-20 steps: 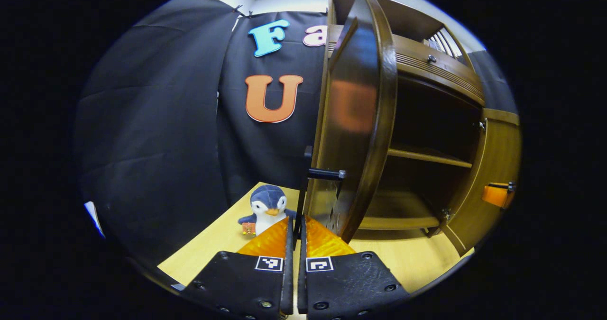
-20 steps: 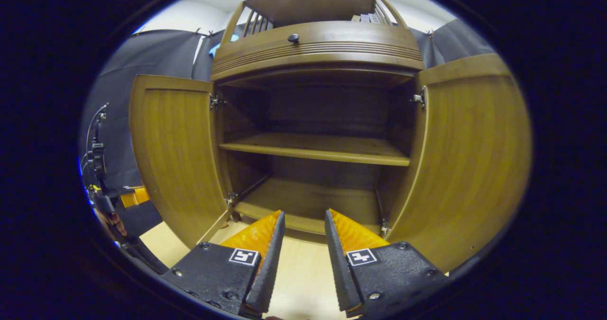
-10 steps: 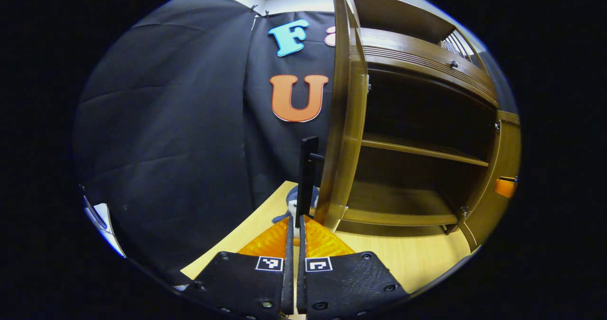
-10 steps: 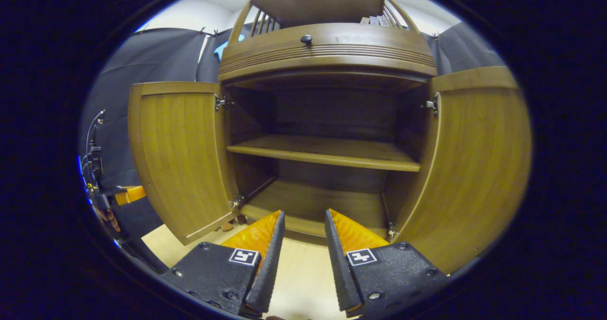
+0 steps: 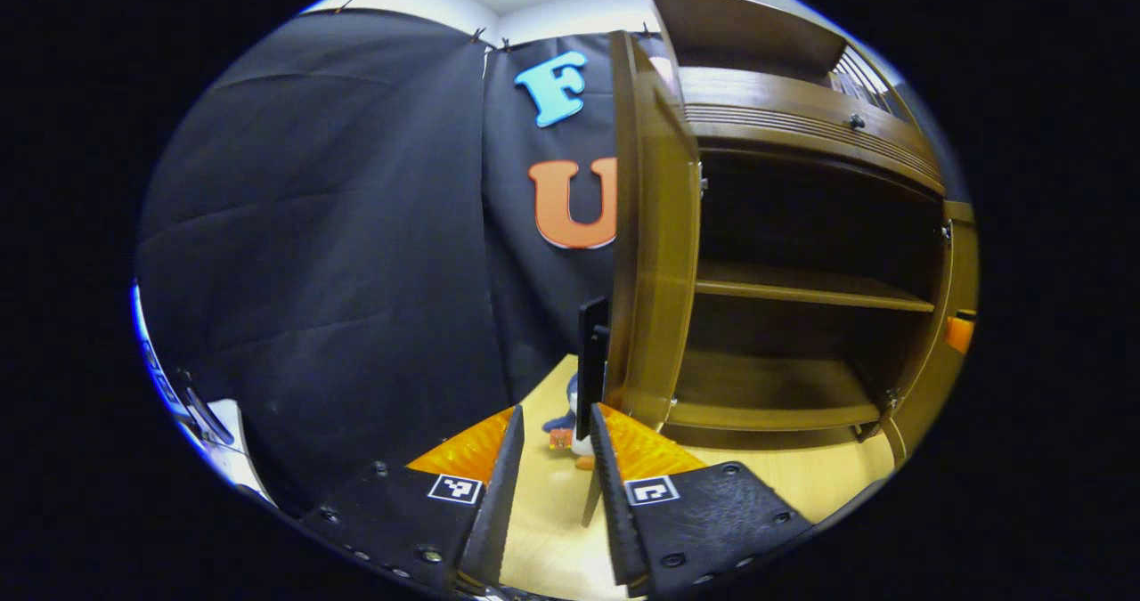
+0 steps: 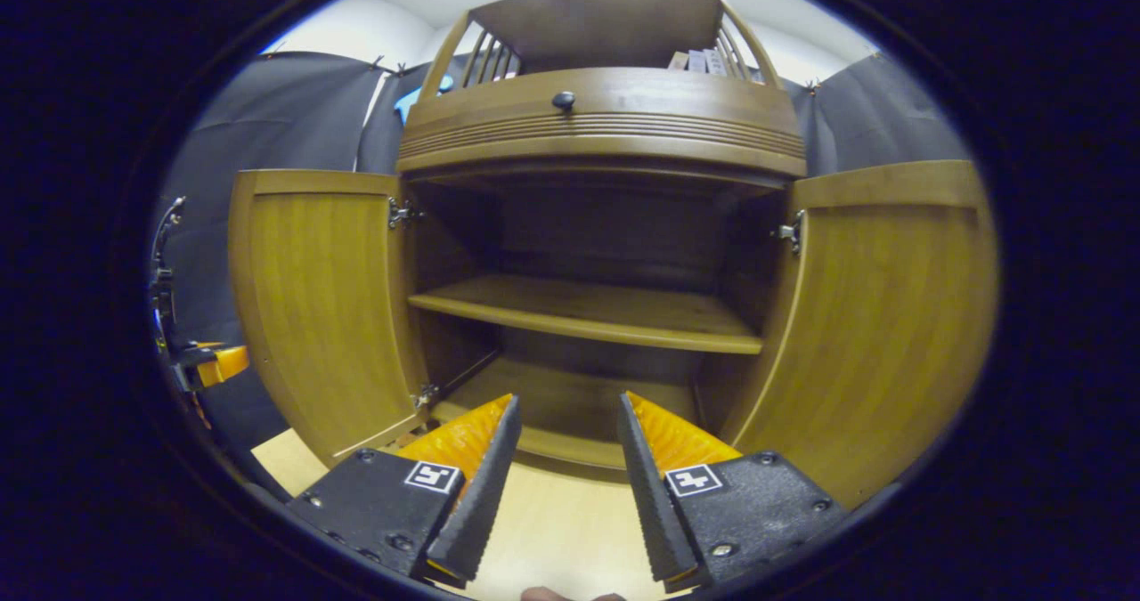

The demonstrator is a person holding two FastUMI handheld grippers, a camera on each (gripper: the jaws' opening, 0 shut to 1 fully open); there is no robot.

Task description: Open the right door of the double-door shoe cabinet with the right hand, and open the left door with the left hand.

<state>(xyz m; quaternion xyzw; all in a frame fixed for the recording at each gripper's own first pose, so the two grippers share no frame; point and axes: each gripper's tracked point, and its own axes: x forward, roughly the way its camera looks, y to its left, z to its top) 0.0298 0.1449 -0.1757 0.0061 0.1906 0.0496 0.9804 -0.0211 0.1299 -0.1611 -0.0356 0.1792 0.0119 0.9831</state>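
The shoe cabinet (image 6: 601, 129) is seen head-on in the right gripper view, directly beyond the right tongs (image 6: 559, 423), which are spread apart with nothing between them. The left door (image 6: 321, 307) and the right door (image 6: 891, 316) are both swung wide, so that an inner shelf (image 6: 588, 312) and the cabinet floor are exposed; the rear of the interior is lost in shadow. A round knob (image 6: 563, 100) is set on the band above the opening, and small items on the top rack are too indistinct to identify. In the left gripper view the left tongs (image 5: 550, 427) are likewise spread and empty, and the left door (image 5: 655, 263) is seen nearly edge-on just ahead and to their right. Its dark handle (image 5: 591, 365) stands just beyond the fingertips, apart from them. A plush toy (image 5: 570, 432) on the wooden floor (image 5: 543, 530) is largely hidden behind that handle. At the far left edge of the right gripper view, the left tongs (image 6: 209, 365) are cut off.
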